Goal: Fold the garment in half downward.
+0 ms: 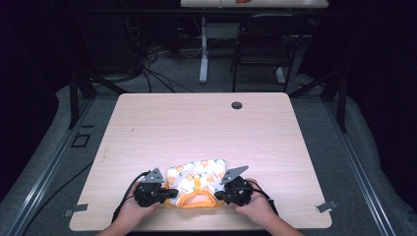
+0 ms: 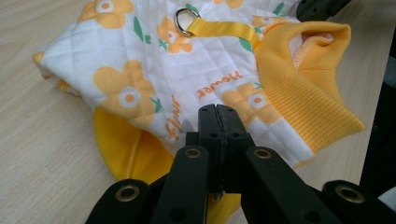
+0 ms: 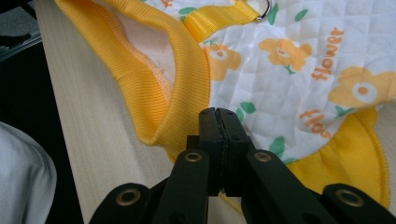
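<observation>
Both grippers pinch a small quilted flower-print garment at the near edge of the table.

The garment [image 1: 196, 184], white with orange flowers and yellow ribbed trim, lies flat on the wooden table [image 1: 196, 123]. The left gripper [image 1: 164, 193] has its fingers clenched on the garment's left edge; the right gripper [image 1: 221, 194] is clenched on the right edge by the yellow collar [image 3: 154, 88]. A metal ring [image 2: 186, 21] sits on a yellow strap [image 2: 224, 29].

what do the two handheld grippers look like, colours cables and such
Both the left gripper and the right gripper are matte black, each topped by a grey three-cornered plate. Black cables trail back past the wrists. Up close, their jaw arms carry brass-ringed rivet holes. The forearms look bare, no sleeves visible.
</observation>
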Motion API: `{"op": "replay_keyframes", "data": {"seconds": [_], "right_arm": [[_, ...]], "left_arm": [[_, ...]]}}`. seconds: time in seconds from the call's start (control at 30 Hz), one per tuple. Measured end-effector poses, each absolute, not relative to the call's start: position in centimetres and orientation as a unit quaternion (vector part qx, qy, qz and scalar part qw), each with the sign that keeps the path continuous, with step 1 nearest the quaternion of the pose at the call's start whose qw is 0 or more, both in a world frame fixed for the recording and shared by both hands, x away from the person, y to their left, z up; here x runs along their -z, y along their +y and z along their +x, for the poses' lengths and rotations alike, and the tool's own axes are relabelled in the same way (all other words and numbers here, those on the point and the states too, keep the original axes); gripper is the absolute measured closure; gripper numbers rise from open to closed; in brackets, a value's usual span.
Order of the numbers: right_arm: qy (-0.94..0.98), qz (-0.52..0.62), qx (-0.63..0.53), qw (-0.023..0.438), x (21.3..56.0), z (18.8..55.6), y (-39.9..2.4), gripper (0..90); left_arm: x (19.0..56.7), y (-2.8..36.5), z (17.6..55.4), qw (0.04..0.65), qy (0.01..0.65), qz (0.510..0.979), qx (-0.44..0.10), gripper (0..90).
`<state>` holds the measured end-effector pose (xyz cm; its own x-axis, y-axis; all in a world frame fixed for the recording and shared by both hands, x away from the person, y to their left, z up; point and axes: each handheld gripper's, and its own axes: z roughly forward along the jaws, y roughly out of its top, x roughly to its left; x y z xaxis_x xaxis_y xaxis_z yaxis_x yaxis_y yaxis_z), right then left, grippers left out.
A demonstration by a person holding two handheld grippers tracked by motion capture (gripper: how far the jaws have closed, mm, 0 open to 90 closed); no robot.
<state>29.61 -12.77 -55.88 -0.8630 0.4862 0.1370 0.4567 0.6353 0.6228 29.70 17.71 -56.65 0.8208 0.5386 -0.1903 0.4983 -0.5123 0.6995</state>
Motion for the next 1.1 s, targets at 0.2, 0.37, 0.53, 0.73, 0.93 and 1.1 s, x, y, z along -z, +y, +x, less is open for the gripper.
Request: {"op": "replay_keyframes", "data": {"seconds": [0.2,0.37,0.53,0.73,0.93,1.1], "right_arm": [[0.904,0.262,-0.336,0.025,56.2,29.7,-12.7,89.8],[0.904,0.265,-0.336,0.022,56.3,30.0,-12.6,89.9],[0.899,0.273,-0.341,0.027,56.5,30.5,-12.6,89.9],[0.896,0.283,-0.341,0.029,56.7,31.2,-12.6,90.0],[0.894,0.289,-0.34,0.036,56.7,32.2,-12.4,90.0],[0.891,0.299,-0.339,0.043,56.7,33.0,-12.3,90.0]], "left_arm": [[56.8,17.6,29.8,0.394,0.296,0.87,-0.029,90.0],[56.8,17.6,30.3,0.389,0.299,0.871,-0.032,90.0],[56.8,17.5,31.0,0.387,0.302,0.87,-0.04,90.0],[56.9,17.4,31.8,0.385,0.305,0.869,-0.051,90.0],[57.0,17.5,33.0,0.386,0.318,0.864,-0.059,90.0],[57.0,17.5,34.0,0.389,0.331,0.857,-0.065,90.0]]}}
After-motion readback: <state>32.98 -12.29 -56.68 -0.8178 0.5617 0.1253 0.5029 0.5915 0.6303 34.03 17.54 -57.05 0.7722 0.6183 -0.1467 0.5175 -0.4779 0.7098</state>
